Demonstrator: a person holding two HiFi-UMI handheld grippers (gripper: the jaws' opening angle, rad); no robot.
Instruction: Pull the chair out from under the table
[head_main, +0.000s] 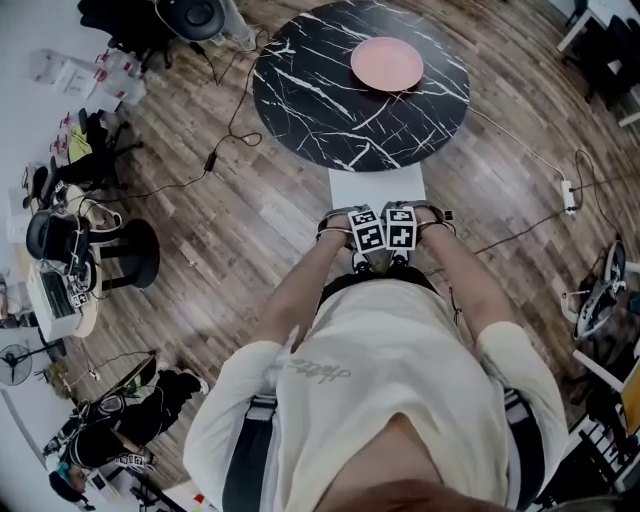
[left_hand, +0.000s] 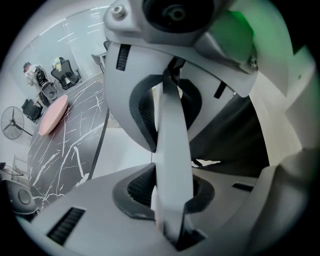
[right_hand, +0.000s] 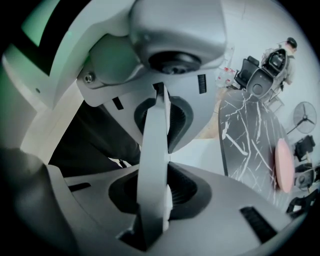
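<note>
A wood-plank floor (head_main: 230, 230) is stretching across the room, with a round black marble surface (head_main: 310, 90) standing at the far middle. The white chair (head_main: 375, 185) is sitting at that surface's near edge, its seat partly tucked beneath the rim. The person is standing just on the near side of it, arms reaching down to its back. A black round stool (head_main: 135, 250) is standing well to the left. A pink plate (head_main: 387, 63) is lying on the surface's far right part.

The left hand-held gripper (left_hand: 169, 150) is clamping narrowly on the thin white top edge of the chair back. Just beside it, the right hand-held gripper (right_hand: 156, 165) is gripping the same edge. A black cable (head_main: 235, 120) is trailing over the floor on the left, and a white power strip (head_main: 570, 197) is lying far right.
</note>
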